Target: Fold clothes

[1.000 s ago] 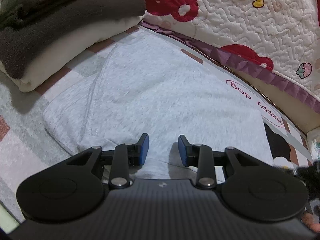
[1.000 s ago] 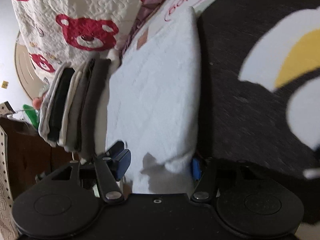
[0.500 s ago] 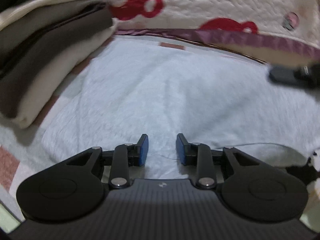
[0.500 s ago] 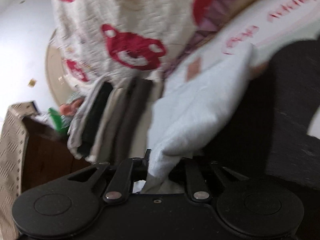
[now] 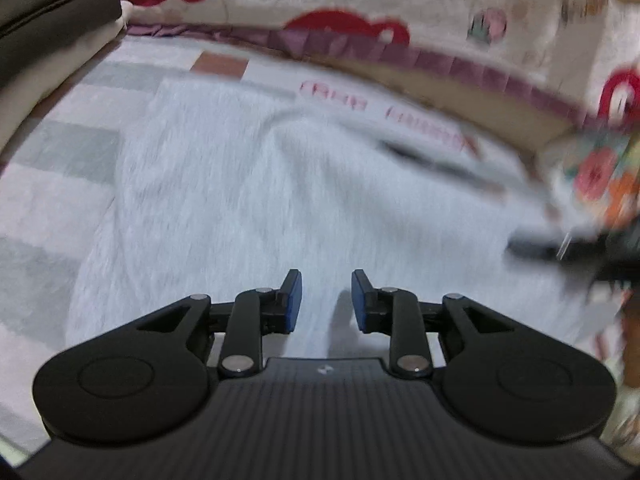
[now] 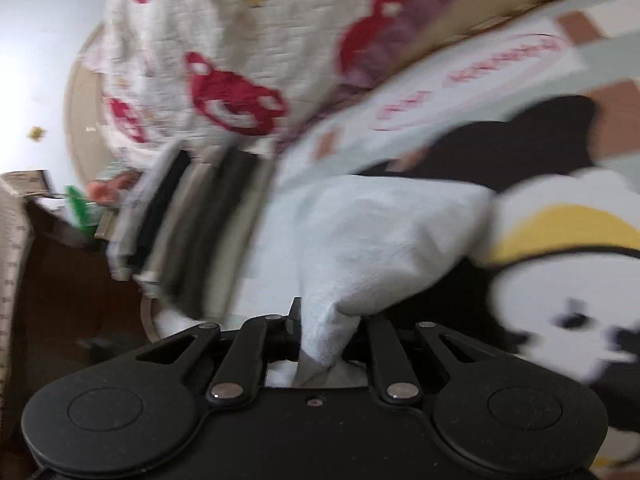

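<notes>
Right gripper (image 6: 326, 332) is clamped on a bunched corner of the one light grey garment (image 6: 372, 236), lifting it off the patterned mat (image 6: 552, 296), while the left gripper (image 5: 326, 300) hovers over the same cloth with its blue pads (image 5: 295, 300) apart after just opening a little, nothing between them. One stack of folded clothes (image 6: 192, 220) sits far left, and the bear-print quilt (image 6: 224, 40) walls off the far side.
</notes>
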### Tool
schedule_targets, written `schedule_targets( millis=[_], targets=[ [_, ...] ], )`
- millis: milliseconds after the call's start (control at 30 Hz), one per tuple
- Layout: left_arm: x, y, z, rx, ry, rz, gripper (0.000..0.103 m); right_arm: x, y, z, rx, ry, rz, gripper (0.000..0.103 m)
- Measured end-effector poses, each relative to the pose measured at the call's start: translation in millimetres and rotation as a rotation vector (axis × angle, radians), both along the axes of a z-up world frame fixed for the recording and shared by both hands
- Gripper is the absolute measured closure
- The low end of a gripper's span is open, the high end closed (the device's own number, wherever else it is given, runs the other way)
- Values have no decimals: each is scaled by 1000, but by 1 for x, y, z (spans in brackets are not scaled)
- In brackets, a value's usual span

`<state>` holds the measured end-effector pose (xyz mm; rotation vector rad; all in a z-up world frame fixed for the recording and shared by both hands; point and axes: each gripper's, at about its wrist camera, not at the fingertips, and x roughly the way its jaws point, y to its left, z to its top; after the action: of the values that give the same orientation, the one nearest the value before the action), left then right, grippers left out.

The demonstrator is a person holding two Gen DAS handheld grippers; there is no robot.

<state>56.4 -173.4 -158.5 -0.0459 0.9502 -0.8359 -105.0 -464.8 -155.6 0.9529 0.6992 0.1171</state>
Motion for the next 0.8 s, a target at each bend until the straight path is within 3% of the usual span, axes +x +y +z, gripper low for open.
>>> schedule_targets(
  millis=[67,167,233,300,467,567,600,633,667,800],
  targets=[
    [3,-2,0,-72,16,17,73,2,1,-8,0,39,10,87],
    [0,-18,-13,-24,27,-16,73,4,1,-19,-2,95,19,78],
    [-4,-26,-20,19,23,-30,73,5,-8,-23,-17,108,-10,60],
    [-5,-29,-24,35,31,-32,73,6,-18,-29,-5,98,-50,53],
    [-1,-24,-27,1,67,-9,73,12,-40,-57,215,85,-181,43],
    [-5,-25,-25,18,48,-15,73,17,-47,-69,317,80,-248,37],
    [-6,-26,-24,28,37,-18,73,18,-46,-66,312,73,-262,47],
    [-9,-28,-23,48,14,-27,73,18,-44,-57,253,47,-267,79],
    [-12,-30,-22,67,-9,-36,73,17,-41,-47,189,18,-263,87],
    [-23,-38,-19,137,-87,-70,73,13,-21,7,-61,-162,-126,90]
  ],
)
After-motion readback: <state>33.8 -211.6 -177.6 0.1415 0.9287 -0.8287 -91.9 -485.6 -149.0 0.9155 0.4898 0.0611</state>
